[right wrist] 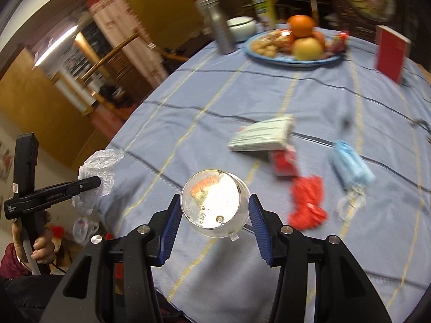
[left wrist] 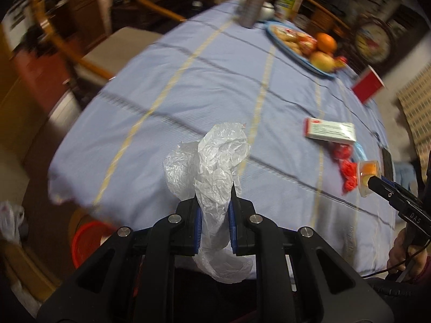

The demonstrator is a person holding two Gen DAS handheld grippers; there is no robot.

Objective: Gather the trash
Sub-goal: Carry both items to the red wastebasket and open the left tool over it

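Left gripper (left wrist: 214, 210) pinches the crumpled clear plastic bag (left wrist: 212, 167); the loose film could slide out. Right gripper (right wrist: 214, 210) clamps a small clear plastic cup (right wrist: 212, 202) by its smooth wall, and it may pop free

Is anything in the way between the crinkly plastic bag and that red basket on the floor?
Nothing visible blocks it. The left gripper holds the plastic bag past the table edge, and the red basket sits below-left on the floor, partly hidden by the gripper.

Black claws (left wrist: 214, 210); blue ribbed pads (right wrist: 169, 227); silver screws.

thin crinkled plastic bag (left wrist: 215, 161), glossy clear plastic cup (right wrist: 212, 202), matt woven cloth tablecloth (left wrist: 188, 86).
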